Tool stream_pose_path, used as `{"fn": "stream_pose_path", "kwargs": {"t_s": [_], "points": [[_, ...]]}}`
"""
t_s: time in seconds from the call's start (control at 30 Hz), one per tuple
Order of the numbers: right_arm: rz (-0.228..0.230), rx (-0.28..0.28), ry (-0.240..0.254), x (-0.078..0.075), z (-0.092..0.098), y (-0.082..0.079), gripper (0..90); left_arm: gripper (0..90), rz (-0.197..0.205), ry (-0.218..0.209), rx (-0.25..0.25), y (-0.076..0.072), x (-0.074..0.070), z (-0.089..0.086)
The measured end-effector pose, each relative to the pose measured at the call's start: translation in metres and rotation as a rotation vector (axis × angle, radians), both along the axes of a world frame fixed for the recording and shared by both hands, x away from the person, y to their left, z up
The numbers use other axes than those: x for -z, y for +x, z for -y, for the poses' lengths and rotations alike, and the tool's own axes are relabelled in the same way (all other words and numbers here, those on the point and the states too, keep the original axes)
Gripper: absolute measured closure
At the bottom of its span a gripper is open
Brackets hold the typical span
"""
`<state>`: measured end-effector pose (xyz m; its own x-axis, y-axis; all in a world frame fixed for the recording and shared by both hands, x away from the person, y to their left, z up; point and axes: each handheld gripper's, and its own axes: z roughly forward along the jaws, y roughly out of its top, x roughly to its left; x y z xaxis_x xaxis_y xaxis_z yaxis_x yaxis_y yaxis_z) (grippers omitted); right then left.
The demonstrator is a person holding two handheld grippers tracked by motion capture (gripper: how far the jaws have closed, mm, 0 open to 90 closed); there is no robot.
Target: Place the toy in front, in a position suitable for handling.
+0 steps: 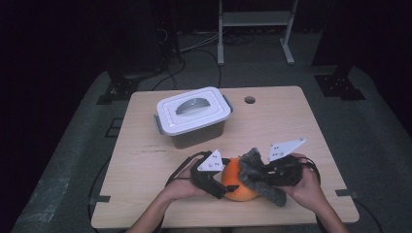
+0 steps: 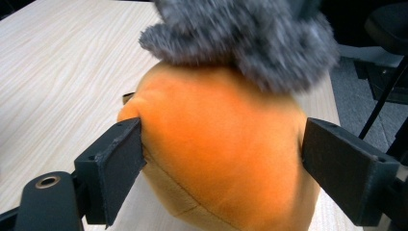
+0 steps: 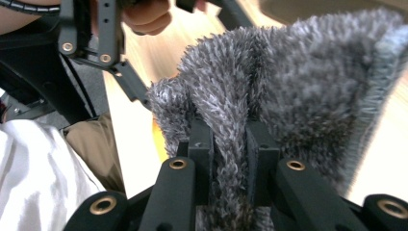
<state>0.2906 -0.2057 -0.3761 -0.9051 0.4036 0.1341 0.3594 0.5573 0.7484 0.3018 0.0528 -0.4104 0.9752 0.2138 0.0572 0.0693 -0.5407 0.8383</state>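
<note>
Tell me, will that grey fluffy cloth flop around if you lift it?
Probably yes. The grey cloth already folds and bunches where the right tongs pinch it, so it looks soft and floppy. It drapes over the orange plush toy, so it likely weighs little and won't slip easily.

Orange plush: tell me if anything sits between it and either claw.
Nothing does. The left claw already clamps the orange plush on both sides. The right claw is shut on the grey cloth draped over the plush's top.

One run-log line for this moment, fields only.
left gripper: fingers clamp orange plush | right gripper: shut on grey cloth, over plush | lidded box: behind, untouched
</note>
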Motion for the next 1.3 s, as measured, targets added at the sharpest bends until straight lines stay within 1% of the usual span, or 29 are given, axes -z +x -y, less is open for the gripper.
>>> {"fn": "stream_pose_path", "kwargs": {"t_s": [0.03, 0.13, 0.23, 0.27, 0.3, 0.37, 0.43, 0.47, 0.5, 0.57, 0.6, 0.67, 0.7, 0.83, 0.87, 0.9, 0.97, 1.03, 1.13, 1.2, 1.27, 1.3], "points": [[0.001, 0.013, 0.004, -0.001, 0.004, 0.001, 75.5, 14.9, 0.001, 0.002, 0.003, 0.0, 0.0, 0.0], [-0.007, 0.048, 0.045, -0.002, 0.016, 0.008, 75.5, 14.9, 0.0, 0.003, 0.008, 0.0, 0.0, 0.0], [-0.036, 0.07, 0.056, 0.005, 0.022, 0.017, 75.4, 14.8, -0.006, 0.003, 0.007, 0.001, 0.0, -0.001], [-0.048, 0.067, 0.057, 0.009, 0.022, 0.019, 75.4, 14.6, -0.009, 0.005, 0.005, 0.002, 0.0, -0.001], [-0.062, 0.066, 0.074, 0.013, 0.021, 0.019, 75.4, 13.1, -0.021, 0.0, -0.002, 0.003, -0.001, -0.002], [-0.072, 0.063, 0.101, 0.017, 0.02, 0.018, 75.4, 12.3, -0.043, -0.032, -0.02, 0.007, -0.003, -0.005], [-0.081, 0.05, 0.114, 0.02, 0.016, 0.015, 75.5, 12.3, -0.042, -0.036, -0.026, 0.008, -0.005, -0.007], [-0.086, 0.035, 0.117, 0.021, 0.012, 0.013, 75.5, 12.4, -0.041, -0.029, -0.02, 0.008, -0.005, -0.007], [-0.088, 0.017, 0.117, 0.022, 0.009, 0.011, 75.5, 12.8, -0.045, -0.017, -0.014, 0.007, -0.003, -0.006], [-0.078, -0.004, 0.104, 0.022, 0.002, 0.007, 75.5, 12.8, -0.048, 0.009, -0.006, 0.006, 0.001, -0.004], [-0.079, -0.007, 0.097, 0.021, 0.001, 0.006, 75.5, 13.1, -0.054, 0.009, -0.005, 0.005, 0.003, -0.004], [-0.082, -0.011, 0.104, 0.022, 0.004, 0.005, 75.4, 13.3, -0.061, 0.007, -0.005, 0.006, 0.004, -0.004], [-0.084, -0.011, 0.106, 0.023, 0.007, 0.004, 75.4, 13.5, -0.059, 0.012, -0.005, 0.006, 0.004, -0.005], [-0.117, 0.015, 0.09, 0.032, 0.022, 0.003, 75.2, 14.6, -0.055, 0.014, 0.013, 0.005, 0.004, -0.005], [-0.119, 0.02, 0.08, 0.032, 0.025, 0.003, 75.0, 15.7, -0.05, 0.014, 0.019, 0.004, 0.004, -0.004], [-0.114, 0.031, 0.077, 0.03, 0.027, 0.004, 75.0, 15.7, -0.048, 0.016, 0.026, 0.004, 0.003, -0.004], [-0.098, 0.047, 0.088, 0.025, 0.029, 0.007, 74.9, 15.7, -0.043, 0.013, 0.041, 0.003, 0.003, -0.003], [-0.091, 0.059, 0.104, 0.022, 0.028, 0.012, 74.9, 15.6, -0.041, 0.013, 0.045, 0.001, 0.003, -0.003], [-0.102, 0.065, 0.106, 0.026, 0.022, 0.02, 75.0, 14.8, -0.052, 0.025, 0.041, 0.002, 0.001, -0.004], [-0.101, 0.063, 0.115, 0.028, 0.019, 0.02, 75.0, 11.0, -0.07, 0.019, 0.045, 0.002, 0.001, -0.006], [-0.097, 0.063, 0.11, 0.028, 0.018, 0.019, 75.0, 10.3, -0.076, 0.017, 0.043, 0.002, 0.002, -0.005], [-0.097, 0.063, 0.107, 0.028, 0.018, 0.018, 75.0, 10.1, -0.072, 0.021, 0.043, 0.002, 0.002, -0.005]]}}
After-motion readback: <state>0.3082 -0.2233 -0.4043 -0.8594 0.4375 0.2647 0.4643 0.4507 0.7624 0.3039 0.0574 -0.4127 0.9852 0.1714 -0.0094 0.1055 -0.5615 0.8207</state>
